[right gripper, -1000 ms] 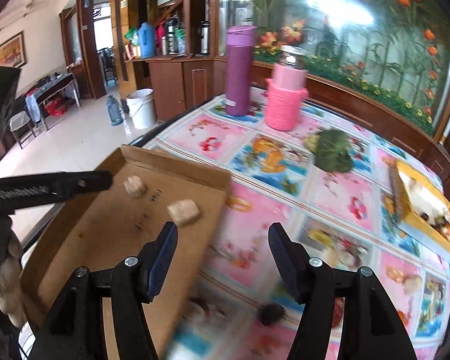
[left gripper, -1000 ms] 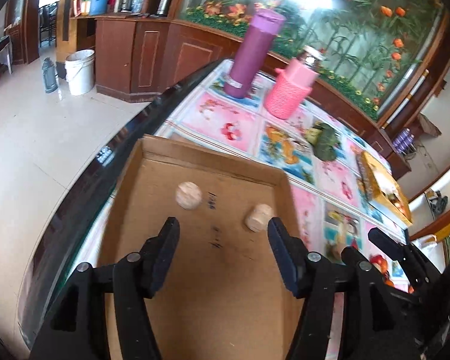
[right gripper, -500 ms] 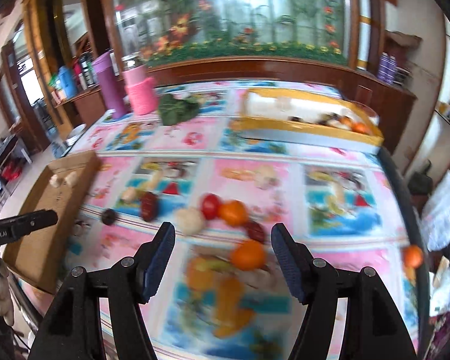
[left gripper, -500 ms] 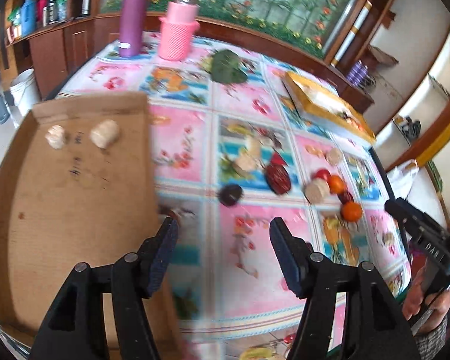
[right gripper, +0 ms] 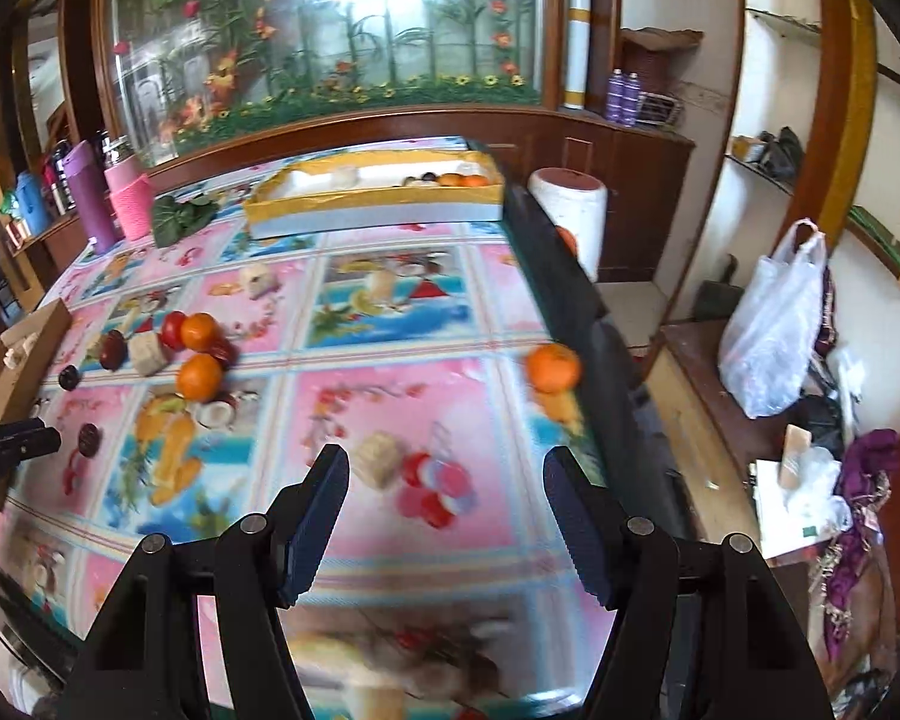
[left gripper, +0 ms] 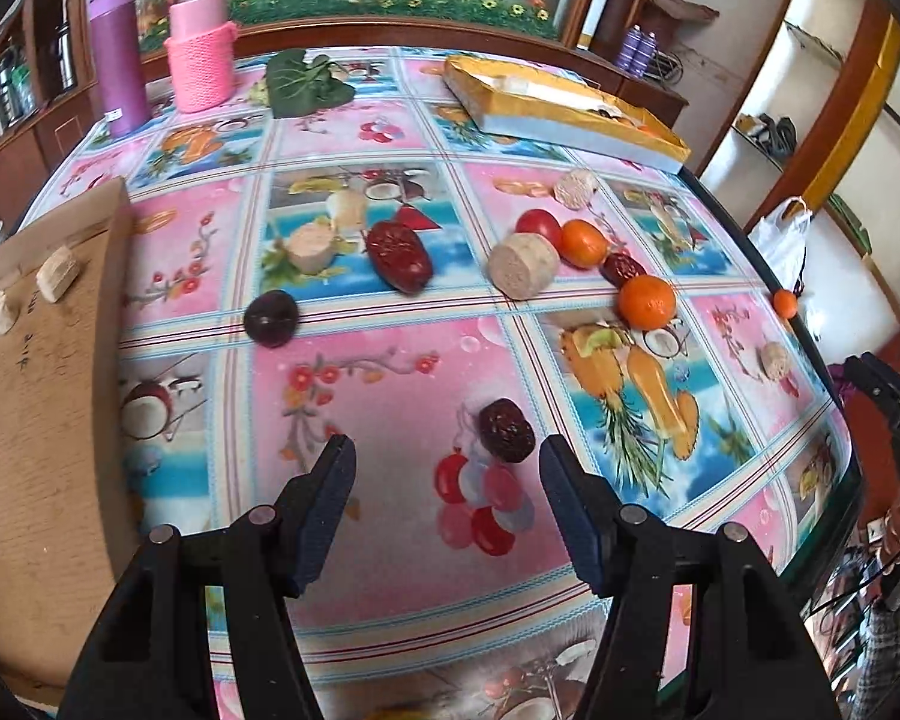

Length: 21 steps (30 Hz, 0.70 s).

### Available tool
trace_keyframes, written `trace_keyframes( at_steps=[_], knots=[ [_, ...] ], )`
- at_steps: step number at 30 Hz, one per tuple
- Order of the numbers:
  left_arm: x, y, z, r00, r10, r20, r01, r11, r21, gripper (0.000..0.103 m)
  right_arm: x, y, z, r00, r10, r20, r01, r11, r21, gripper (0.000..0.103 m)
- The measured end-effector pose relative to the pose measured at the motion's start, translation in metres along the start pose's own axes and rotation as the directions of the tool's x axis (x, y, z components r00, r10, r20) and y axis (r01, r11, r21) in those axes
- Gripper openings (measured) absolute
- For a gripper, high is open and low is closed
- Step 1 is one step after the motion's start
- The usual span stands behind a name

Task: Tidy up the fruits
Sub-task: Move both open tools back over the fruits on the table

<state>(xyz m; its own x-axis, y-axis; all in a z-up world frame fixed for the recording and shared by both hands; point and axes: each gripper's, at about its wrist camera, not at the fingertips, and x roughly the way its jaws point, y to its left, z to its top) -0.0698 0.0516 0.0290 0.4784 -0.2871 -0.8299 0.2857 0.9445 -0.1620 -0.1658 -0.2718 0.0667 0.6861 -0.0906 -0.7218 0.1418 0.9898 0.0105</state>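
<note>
The left gripper (left gripper: 447, 462) has its two fingers apart with nothing between them, and it points down at the table. A dark red date (left gripper: 506, 429) lies on the flowery tablecloth (left gripper: 390, 396) just in front of its right finger. The right gripper (right gripper: 446, 474) is also apart and holds nothing. A pale fruit chunk (right gripper: 378, 458) lies just past its left finger.

A little farther from the left gripper sit a dark plum (left gripper: 271, 319), a big red date (left gripper: 399, 256) and a round pale slice (left gripper: 522, 266). Beside that slice are a red tomato (left gripper: 539, 225) and two oranges (left gripper: 647, 302). One small orange (right gripper: 552, 366) sits alone near the table's right edge.

On the left lies a flat cardboard tray (left gripper: 42, 432) with two pale chunks (left gripper: 57, 281) on it.

At the far end stands a yellow box (right gripper: 378, 198) with some fruit inside. Near it are a green leaf (left gripper: 306, 83), a pink knitted jar (left gripper: 201, 48) and a purple bottle (left gripper: 117, 54).
</note>
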Motion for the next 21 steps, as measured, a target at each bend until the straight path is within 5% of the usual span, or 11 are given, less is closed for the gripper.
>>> trace_keyframes(
  at_steps=[9, 18, 21],
  knots=[
    [0.012, -0.005, -0.009, 1.000, -0.018, -0.016, 0.018, 0.999, 0.033, 0.063, 0.001, 0.010, -0.028, 0.998, -0.057, -0.034, 0.053, 0.992, -0.118, 0.071],
    [0.016, -0.009, -0.006, 1.000, -0.013, 0.006, 0.013, 0.998, 0.053, 0.062, 0.043, 0.028, -0.003, 0.991, 0.109, -0.072, -0.109, 0.994, 0.001, 0.071],
    [0.018, -0.014, -0.002, 1.000, -0.016, 0.006, 0.016, 0.998, 0.068, 0.054, 0.061, 0.035, 0.004, 0.986, 0.131, -0.100, -0.128, 0.991, 0.037, 0.070]
  ],
)
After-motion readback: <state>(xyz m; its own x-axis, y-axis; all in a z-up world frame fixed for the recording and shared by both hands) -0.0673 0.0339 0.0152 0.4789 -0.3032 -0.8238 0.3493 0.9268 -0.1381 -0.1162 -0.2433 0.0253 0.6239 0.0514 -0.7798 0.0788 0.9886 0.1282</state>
